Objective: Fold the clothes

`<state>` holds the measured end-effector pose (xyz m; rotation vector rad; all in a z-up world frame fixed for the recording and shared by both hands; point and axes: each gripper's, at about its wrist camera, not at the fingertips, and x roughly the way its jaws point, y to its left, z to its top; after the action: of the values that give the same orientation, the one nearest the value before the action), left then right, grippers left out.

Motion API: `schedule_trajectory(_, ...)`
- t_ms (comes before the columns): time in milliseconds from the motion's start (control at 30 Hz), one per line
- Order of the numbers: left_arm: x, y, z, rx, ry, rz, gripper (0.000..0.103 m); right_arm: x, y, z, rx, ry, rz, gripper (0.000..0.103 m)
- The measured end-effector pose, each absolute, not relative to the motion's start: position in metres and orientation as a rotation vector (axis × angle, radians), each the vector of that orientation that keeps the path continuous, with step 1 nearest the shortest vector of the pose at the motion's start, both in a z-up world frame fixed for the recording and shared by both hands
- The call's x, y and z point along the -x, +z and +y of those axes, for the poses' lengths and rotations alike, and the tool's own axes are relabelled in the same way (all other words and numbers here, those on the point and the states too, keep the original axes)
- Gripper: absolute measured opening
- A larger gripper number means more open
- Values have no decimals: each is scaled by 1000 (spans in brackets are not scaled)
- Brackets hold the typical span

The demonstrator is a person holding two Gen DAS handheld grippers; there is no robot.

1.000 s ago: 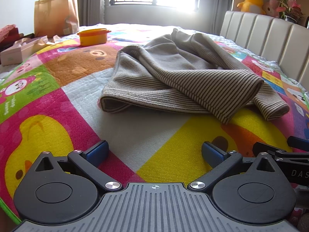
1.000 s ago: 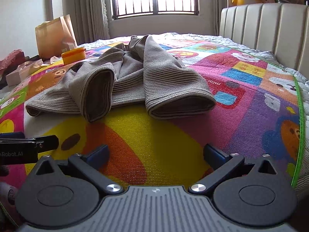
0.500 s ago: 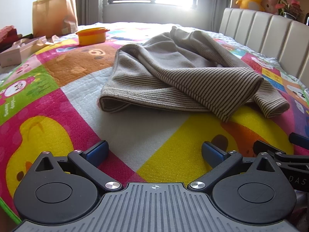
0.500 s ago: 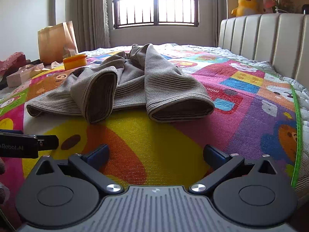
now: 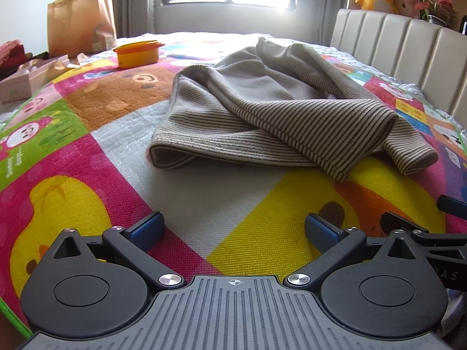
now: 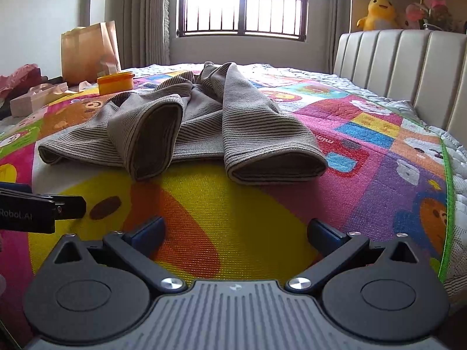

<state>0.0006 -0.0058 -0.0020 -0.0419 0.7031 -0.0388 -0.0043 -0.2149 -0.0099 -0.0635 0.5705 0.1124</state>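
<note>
1. The bed (image 5: 388,67) fills both views, its padded beige headboard (image 6: 408,67) along the right side and a barred window (image 6: 242,3) beyond the far edge.
2. A bright cartoon play mat (image 5: 233,204) covers the mattress – yellow, pink, green and orange panels – with a green border (image 6: 448,204) running down its right edge in the right wrist view.
3. A grey-brown striped knit garment (image 5: 262,110) lies loosely bunched in the middle of the mat, ahead of both grippers and apart from them. From the right wrist view its two sleeves (image 6: 262,134) point toward the camera with open cuffs, one lying over the body of the garment.
4. A brown paper bag (image 5: 78,20) stands at the far left of the bed, near a pale pink box (image 5: 26,81).
5. The left gripper (image 5: 233,227) sits low over the mat with its blue-padded fingers spread wide and nothing between them; the right gripper (image 6: 236,230) – just beside it – is likewise wide apart and empty.
6. An orange lidded tub (image 5: 137,54) sits on the mat beyond the garment, to the left.
7. A yellow duck plush (image 6: 378,11) and a pink plush perch on the ledge above the headboard.
</note>
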Motion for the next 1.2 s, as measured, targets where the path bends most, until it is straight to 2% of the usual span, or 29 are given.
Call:
schedule_trajectory(400, -12, 12, 2, 77, -65, 780, 103, 0, 0, -232, 6, 207, 621, 103)
schedule_trajectory(533, -21, 34, 9, 162, -138, 764, 103, -1, 9, -243, -38, 258, 626, 103)
schedule_trajectory(700, -47, 60, 7, 129, -165, 688, 103, -10, 29, -257, -62, 255, 554, 103)
schedule_trajectory(867, -78, 64, 13, 144, -189, 690, 103, -32, 45, -262, -35, 230, 485, 103)
schedule_trajectory(1200, -145, 43, 50, 455, -441, 761, 103, -83, 45, -266, -82, 152, 429, 103)
